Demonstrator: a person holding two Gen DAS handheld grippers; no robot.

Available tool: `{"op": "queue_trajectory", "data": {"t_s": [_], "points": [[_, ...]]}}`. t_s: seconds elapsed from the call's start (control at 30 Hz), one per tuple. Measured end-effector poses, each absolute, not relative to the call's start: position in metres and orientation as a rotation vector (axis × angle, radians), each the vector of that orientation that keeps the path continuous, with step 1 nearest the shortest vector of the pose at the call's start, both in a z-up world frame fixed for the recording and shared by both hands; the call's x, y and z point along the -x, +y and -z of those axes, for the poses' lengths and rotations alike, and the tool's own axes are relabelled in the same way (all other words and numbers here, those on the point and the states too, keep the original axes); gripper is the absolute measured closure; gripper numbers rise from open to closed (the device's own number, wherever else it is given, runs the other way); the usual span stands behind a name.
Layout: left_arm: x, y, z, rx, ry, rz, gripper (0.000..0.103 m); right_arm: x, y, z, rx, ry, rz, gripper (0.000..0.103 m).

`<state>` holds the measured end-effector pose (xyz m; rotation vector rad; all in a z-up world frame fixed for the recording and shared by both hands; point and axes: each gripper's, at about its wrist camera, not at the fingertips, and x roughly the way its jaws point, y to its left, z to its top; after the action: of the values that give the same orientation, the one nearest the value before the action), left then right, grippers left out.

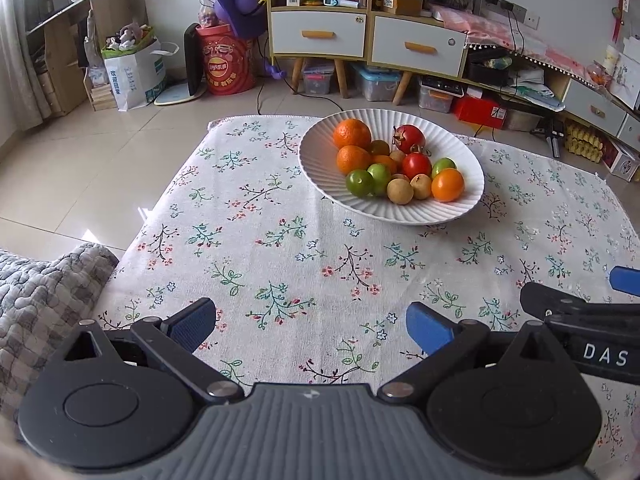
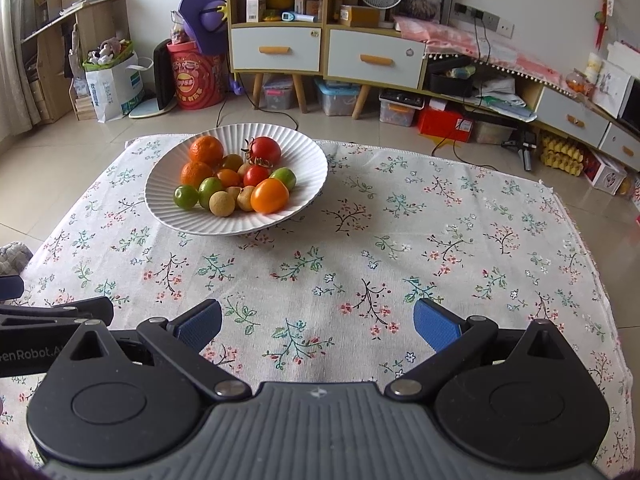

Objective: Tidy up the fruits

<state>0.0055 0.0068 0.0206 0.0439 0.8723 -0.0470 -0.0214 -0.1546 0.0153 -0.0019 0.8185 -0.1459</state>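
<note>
A white ribbed bowl (image 1: 320, 168) stands on the far part of a floral tablecloth (image 1: 280, 264). It holds several fruits: oranges (image 1: 352, 133), red tomatoes (image 1: 416, 165), green limes (image 1: 359, 183) and small tan fruits (image 1: 399, 191). The bowl also shows in the right wrist view (image 2: 168, 204), far left. My left gripper (image 1: 312, 326) is open and empty, low over the near cloth. My right gripper (image 2: 318, 326) is open and empty, also over the near cloth, to the right of the left one.
A grey quilted cushion (image 1: 36, 292) lies off the table's near left edge. Beyond the table are tiled floor, a white-drawered cabinet (image 1: 320, 36), a red drum (image 1: 228, 64) and storage boxes. The right gripper's body (image 1: 580, 320) shows at the left view's right edge.
</note>
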Motion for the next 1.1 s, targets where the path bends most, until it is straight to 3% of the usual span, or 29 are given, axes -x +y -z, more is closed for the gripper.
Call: {"op": "queue_trajectory", "data": {"t_s": [1.1], "points": [[-0.0054, 0.0046, -0.0207, -0.055, 0.877, 0.027, 0.005, 0.0212, -0.1564, -0.0195, -0.019, 0.815, 0.132, 0.001]]}}
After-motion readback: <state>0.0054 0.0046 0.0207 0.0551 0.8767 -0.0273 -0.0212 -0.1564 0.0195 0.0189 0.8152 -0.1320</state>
